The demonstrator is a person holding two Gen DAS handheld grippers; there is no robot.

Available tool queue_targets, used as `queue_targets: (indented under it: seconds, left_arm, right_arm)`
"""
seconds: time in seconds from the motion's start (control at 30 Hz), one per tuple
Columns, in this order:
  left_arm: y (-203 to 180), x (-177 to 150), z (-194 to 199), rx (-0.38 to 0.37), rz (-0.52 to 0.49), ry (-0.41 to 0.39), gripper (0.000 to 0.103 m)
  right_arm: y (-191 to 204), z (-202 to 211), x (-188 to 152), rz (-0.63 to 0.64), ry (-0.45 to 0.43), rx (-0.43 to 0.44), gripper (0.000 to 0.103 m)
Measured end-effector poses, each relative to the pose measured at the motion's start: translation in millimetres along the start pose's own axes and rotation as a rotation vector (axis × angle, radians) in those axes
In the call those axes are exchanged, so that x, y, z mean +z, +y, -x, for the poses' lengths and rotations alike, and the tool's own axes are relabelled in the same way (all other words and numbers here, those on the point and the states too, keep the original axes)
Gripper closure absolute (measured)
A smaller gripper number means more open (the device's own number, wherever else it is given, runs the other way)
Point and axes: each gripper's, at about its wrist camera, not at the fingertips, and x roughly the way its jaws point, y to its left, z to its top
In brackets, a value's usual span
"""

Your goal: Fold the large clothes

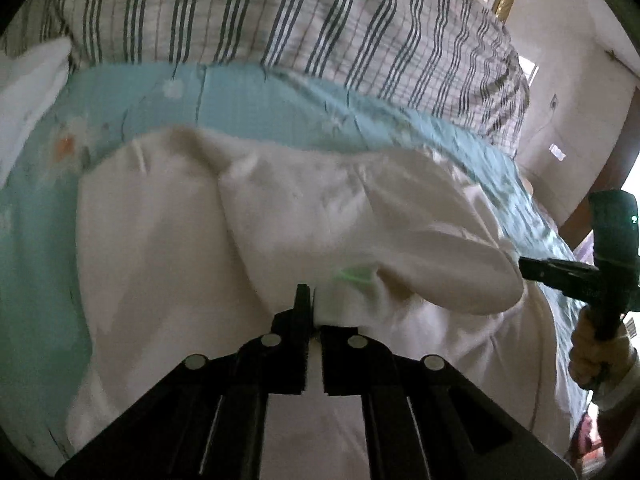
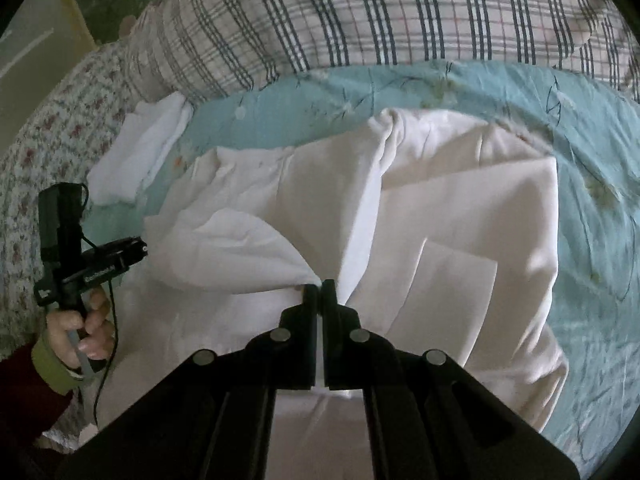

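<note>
- Closest to the lens in the left wrist view, the left gripper (image 1: 310,304) has its black fingers drawn almost together, and a fold of the white garment (image 1: 200,240) is caught between them, bunched up right at the tips.
- Same story over in the right wrist view: the right gripper (image 2: 319,292) is pressed nearly closed, with a thin strip of white cloth showing in the narrow slot between its fingers.
- The white garment (image 2: 460,208) itself lies spread across the middle of the bed, on a light blue floral bedsheet (image 2: 600,240); its cloth is creased and partly doubled over, with a flat rectangular panel lying on top toward the right side.
- From the left wrist view, a puffed fold of the garment runs out to the right, where the right gripper (image 1: 536,270) meets its end, held by the person's right hand (image 1: 596,356).
- From the right wrist view, the left gripper (image 2: 138,248) comes in at the garment's left edge, gripped by the left hand (image 2: 80,332) in a green cuff.
- Along the far edge of the bed, a plaid pillow (image 2: 360,16) sits touching the sheet.
- A small folded white cloth (image 2: 140,152) lies near the far left corner, just beside the pillow and apart from the garment.
</note>
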Motion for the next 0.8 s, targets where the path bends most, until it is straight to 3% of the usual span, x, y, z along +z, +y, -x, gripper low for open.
queue_targets:
  seconds: [0.07, 0.1, 0.13, 0.23, 0.37, 0.53, 0.63, 0.7, 0.73, 0.8]
  left_arm:
    - [6, -12, 5, -0.014, 0.028, 0.029, 0.091]
    - [10, -15, 9, -0.029, 0.048, 0.039, 0.081]
    - [14, -19, 14, -0.049, 0.079, 0.046, 0.07]
    - [27, -25, 30, -0.127, 0.164, 0.04, 0.057]
    - [42, -21, 33, -0.274, 0.311, 0.049, 0.05]
    - [58, -5, 4, -0.452, 0.515, 0.102, 0.046]
    - [52, 2, -16, -0.451, 0.517, 0.152, 0.048]
    - [42, 5, -29, -0.415, 0.471, 0.19, 0.07]
    - [37, 6, -32, -0.399, 0.444, 0.194, 0.096]
    - [19, 15, -25, -0.285, 0.325, 0.134, 0.096]
  right_arm:
    - [1, -2, -5, 0.0, 0.032, -0.012, 0.099]
    - [0, -2, -8, -0.01, 0.049, -0.013, 0.093]
    - [-2, -1, -11, -0.029, 0.059, -0.006, 0.081]
    - [-11, 14, -19, -0.097, 0.034, 0.048, 0.05]
    - [-35, 22, -21, -0.269, -0.014, 0.161, 0.05]
    - [-56, 4, -12, -0.425, -0.033, 0.191, 0.05]
    - [-55, -17, -7, -0.463, 0.007, 0.201, 0.05]
    - [-51, -34, -6, -0.477, 0.061, 0.215, 0.05]
    - [-47, -41, -6, -0.472, 0.079, 0.216, 0.063]
    - [-40, -48, -2, -0.454, 0.093, 0.218, 0.098]
